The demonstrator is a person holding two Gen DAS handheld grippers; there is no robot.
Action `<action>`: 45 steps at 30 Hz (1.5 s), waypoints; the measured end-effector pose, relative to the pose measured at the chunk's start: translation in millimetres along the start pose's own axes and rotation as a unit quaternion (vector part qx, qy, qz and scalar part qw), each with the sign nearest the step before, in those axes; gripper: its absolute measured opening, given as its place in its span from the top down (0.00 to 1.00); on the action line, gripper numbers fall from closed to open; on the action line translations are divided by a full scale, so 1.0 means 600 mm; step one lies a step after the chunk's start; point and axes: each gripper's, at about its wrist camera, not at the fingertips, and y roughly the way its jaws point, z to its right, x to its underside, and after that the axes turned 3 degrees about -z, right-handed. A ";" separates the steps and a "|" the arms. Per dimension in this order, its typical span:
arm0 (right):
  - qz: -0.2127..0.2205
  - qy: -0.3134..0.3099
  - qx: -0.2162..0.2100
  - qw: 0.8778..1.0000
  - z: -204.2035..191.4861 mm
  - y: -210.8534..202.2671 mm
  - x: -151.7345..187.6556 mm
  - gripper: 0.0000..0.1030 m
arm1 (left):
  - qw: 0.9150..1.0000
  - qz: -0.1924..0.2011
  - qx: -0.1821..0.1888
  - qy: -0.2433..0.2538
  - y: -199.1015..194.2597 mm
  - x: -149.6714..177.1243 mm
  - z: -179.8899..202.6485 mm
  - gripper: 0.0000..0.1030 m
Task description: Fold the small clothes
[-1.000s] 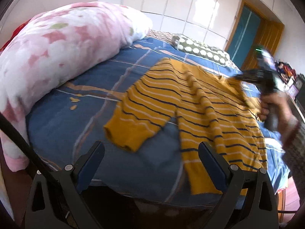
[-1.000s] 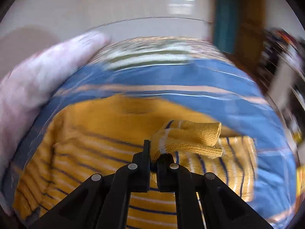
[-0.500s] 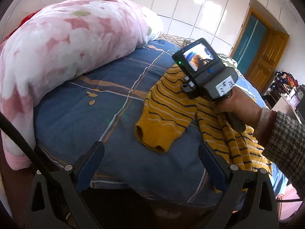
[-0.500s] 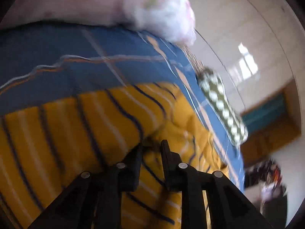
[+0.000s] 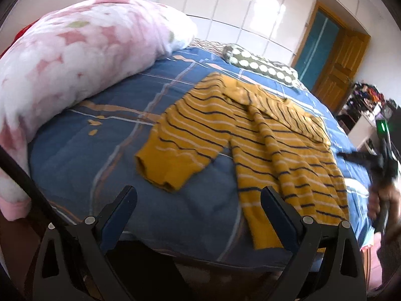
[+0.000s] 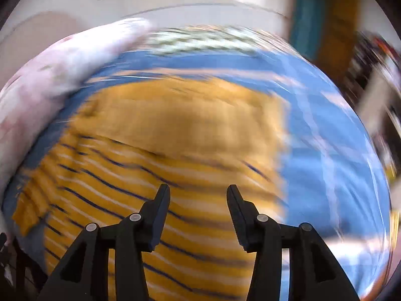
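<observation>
The bed [image 5: 75, 155], covered with a blue sheet crossed by pale and orange lines, fills most of the left wrist view. A big pink-and-white floral duvet [image 5: 75, 57] is bunched along its left side, and a green pillow with white dots [image 5: 260, 67] lies at the far end, near a wooden door [image 5: 338, 65].

The mustard-yellow striped sweater [image 5: 263, 135] lies flat on the sheet, right of the bed's middle. Its near sleeve [image 5: 180, 150] angles out to the left, with the cuff resting on the blue sheet; the hem reaches the bed's front edge. The other sleeve appears folded across the upper body.

The left hand-held gripper [image 5: 199, 213] hovers over the front edge of the bed, its jaws spread wide with nothing between them, just short of the near sleeve's cuff.

The right hand-held gripper [image 6: 198, 210] is above the sweater's body in a heavily blurred view. Its jaws have just been opening and stand partly apart, with no cloth between the pads. In the left wrist view this tool shows blurred at the right edge, beside the sweater, gripped by a hand [image 5: 383, 200].
</observation>
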 end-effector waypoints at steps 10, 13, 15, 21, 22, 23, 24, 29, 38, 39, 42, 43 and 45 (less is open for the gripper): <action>-0.028 0.021 -0.074 0.997 0.056 -0.015 0.149 0.93 | 0.999 -0.038 0.017 -0.006 0.025 -0.014 0.049 0.05; -0.012 0.008 0.000 1.000 0.090 -0.040 0.169 0.95 | 1.000 -0.007 -0.021 -0.011 -0.002 -0.026 0.024 0.05; -0.013 0.014 0.031 0.999 0.116 -0.047 0.184 0.96 | 0.998 0.004 -0.061 -0.026 -0.008 -0.034 -0.009 0.05; 0.020 0.060 -0.010 0.998 0.162 -0.088 0.214 0.95 | 0.990 0.000 -0.085 -0.113 0.008 -0.055 -0.121 0.05; 0.019 0.058 -0.009 0.998 0.159 -0.084 0.212 0.95 | 0.990 -0.001 -0.081 -0.118 0.017 -0.057 -0.130 0.05; 0.014 0.056 -0.011 0.998 0.156 -0.081 0.212 0.95 | 0.990 -0.005 -0.076 -0.115 0.028 -0.060 -0.132 0.05; 0.011 0.053 -0.013 0.998 0.150 -0.074 0.209 0.94 | 0.991 -0.011 -0.073 -0.108 0.038 -0.061 -0.131 0.05; 0.009 0.030 -0.014 0.999 0.104 -0.060 0.199 0.94 | 0.997 -0.050 -0.034 -0.045 0.099 -0.069 -0.092 0.13; 0.036 0.020 0.026 0.999 0.101 -0.088 0.180 0.94 | 0.991 -0.040 -0.120 -0.037 0.104 -0.200 -0.122 0.91; 0.039 0.023 0.027 0.999 0.104 -0.090 0.177 0.94 | 0.990 -0.026 -0.130 -0.055 0.090 -0.226 -0.141 0.91; 0.042 0.033 0.021 0.998 0.109 -0.087 0.168 0.94 | 0.980 0.010 -0.185 -0.070 0.061 -0.318 -0.176 0.91; 0.042 0.034 0.020 0.998 0.109 -0.085 0.167 0.94 | 0.977 0.020 -0.204 -0.061 0.056 -0.349 -0.175 0.91; 0.041 0.037 0.015 0.998 0.109 -0.079 0.165 0.94 | 0.974 0.028 -0.221 -0.051 0.052 -0.387 -0.164 0.91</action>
